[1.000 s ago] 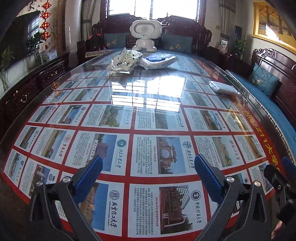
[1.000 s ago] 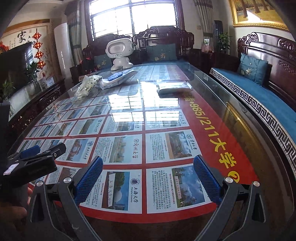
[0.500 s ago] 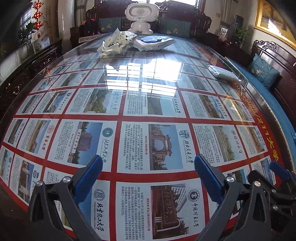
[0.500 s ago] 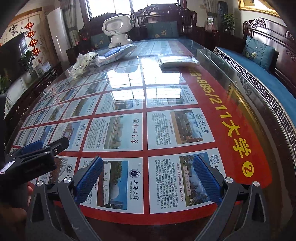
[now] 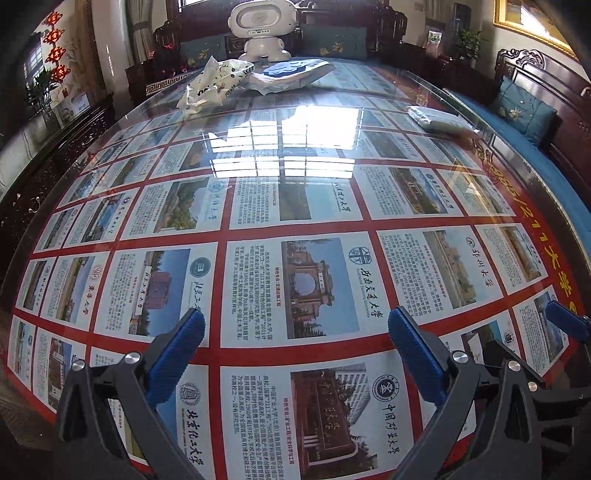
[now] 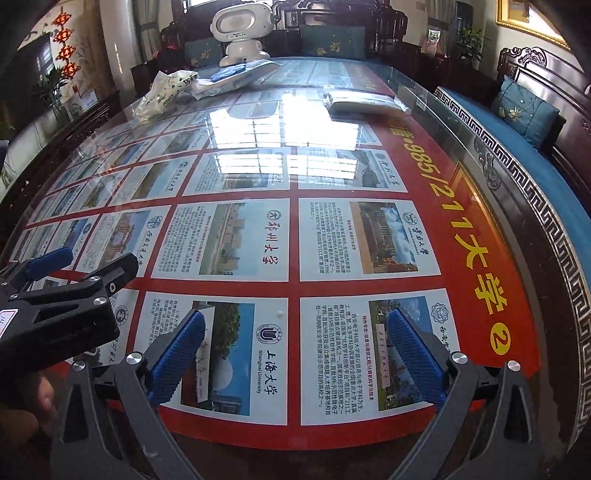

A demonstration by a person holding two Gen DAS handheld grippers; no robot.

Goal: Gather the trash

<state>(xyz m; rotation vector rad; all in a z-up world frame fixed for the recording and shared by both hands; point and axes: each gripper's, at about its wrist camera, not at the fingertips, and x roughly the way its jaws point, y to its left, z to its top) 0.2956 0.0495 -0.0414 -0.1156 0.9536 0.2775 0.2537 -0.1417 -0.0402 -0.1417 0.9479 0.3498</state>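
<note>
Trash sat far off at the bench's far end in the left wrist view: a crumpled white printed bag w/ a flatter white-and-blue packet just beside it, both in front of a white toy robot, and a clear flat wrapper apart near the right edge. Left gripper hung low over the near end, jaws spread wide, nothing between them; probably held open and level b/c it was lined up toward the bag, not yet near enough to grab. Right wrist view: right gripper was likewise wide apart and empty over the near end. From here the clear wrapper lay almost straight ahead, so it looked like this side's likely target, while the printed bag and the packet lay off to the left. Left gripper showed alongside at the left edge, so the two were held side by side, apparently set for one pickup each.
</note>
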